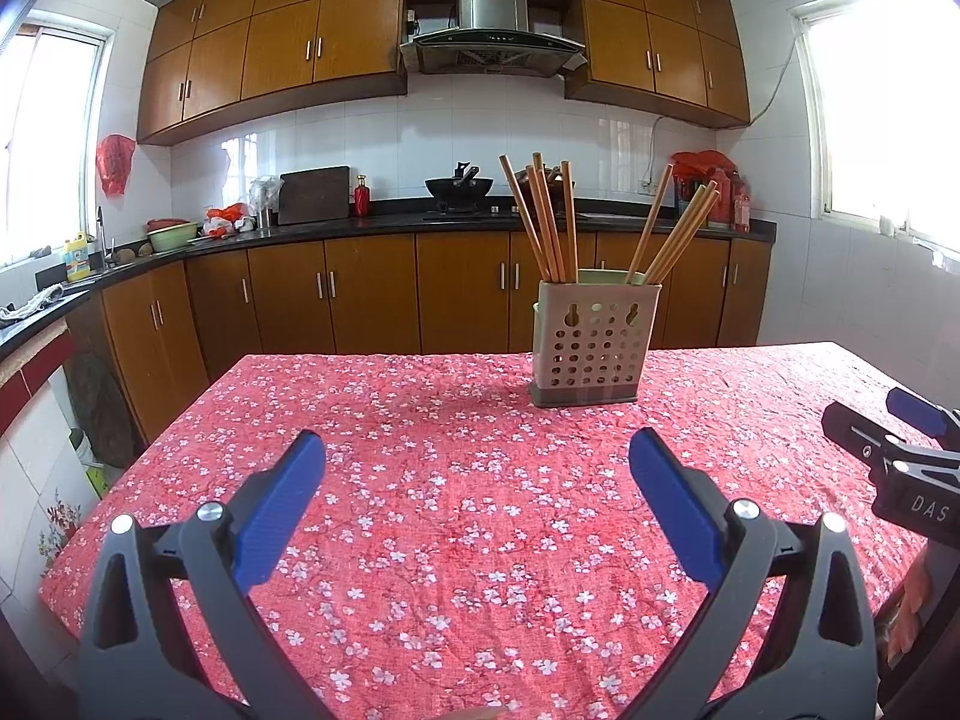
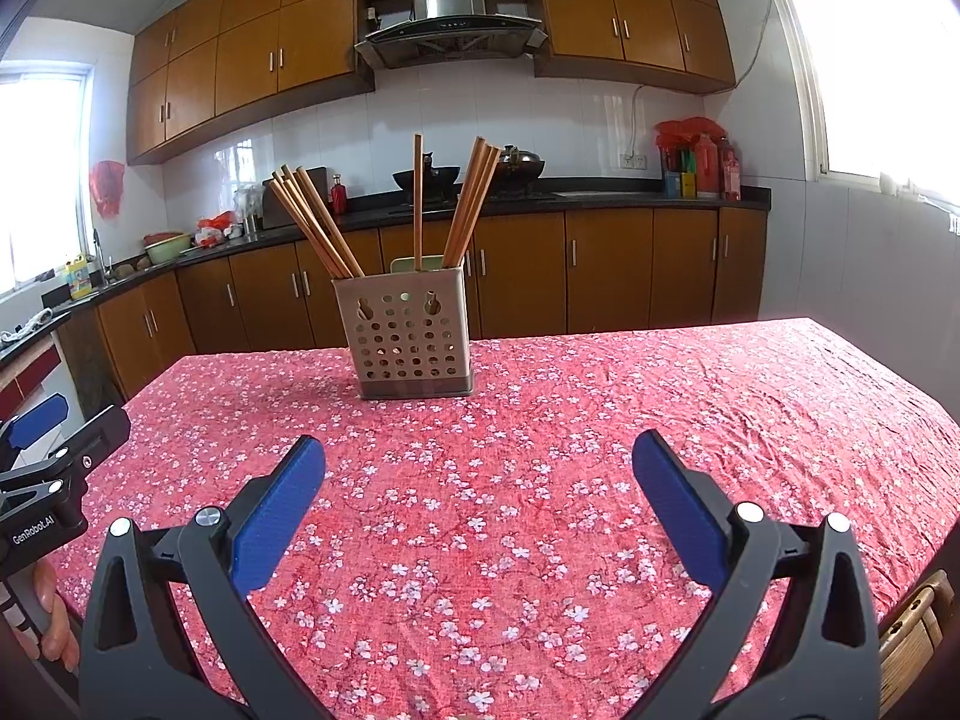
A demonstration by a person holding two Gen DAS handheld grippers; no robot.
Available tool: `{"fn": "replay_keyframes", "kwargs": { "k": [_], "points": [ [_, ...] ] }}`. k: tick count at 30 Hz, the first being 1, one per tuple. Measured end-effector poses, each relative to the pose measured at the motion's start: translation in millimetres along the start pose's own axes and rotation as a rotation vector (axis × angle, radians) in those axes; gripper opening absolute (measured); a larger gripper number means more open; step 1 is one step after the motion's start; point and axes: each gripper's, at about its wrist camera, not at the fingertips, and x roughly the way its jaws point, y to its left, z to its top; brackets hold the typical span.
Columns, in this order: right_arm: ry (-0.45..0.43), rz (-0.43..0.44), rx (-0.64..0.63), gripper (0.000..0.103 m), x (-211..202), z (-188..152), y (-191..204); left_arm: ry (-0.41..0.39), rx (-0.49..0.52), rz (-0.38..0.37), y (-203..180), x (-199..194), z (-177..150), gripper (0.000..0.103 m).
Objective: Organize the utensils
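A beige perforated utensil holder (image 1: pixel 594 342) stands upright on the table, toward its far side; it also shows in the right wrist view (image 2: pixel 411 336). Several wooden chopsticks (image 1: pixel 549 222) stand in it, fanned into a left bunch and a right bunch (image 2: pixel 471 204). My left gripper (image 1: pixel 477 450) is open and empty, low over the cloth, well short of the holder. My right gripper (image 2: pixel 479 450) is open and empty too, also short of the holder. Each gripper shows at the edge of the other's view: the right one (image 1: pixel 900 444) and the left one (image 2: pixel 42 438).
The table wears a red cloth with white flowers (image 1: pixel 456 480). Behind it runs a black kitchen counter (image 1: pixel 390 219) with brown cabinets, a wok (image 1: pixel 459 186), bottles and bowls. A wicker chair (image 2: pixel 918 630) stands at the table's near right corner.
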Motion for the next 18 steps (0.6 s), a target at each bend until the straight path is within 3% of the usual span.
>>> {"fn": "replay_keyframes", "kwargs": {
  "k": [18],
  "points": [
    [0.006,0.001,0.006,0.101,1.6,-2.2,0.2,0.001,-0.001,0.001,-1.3,-0.1,0.2,0.099]
  ]
}}
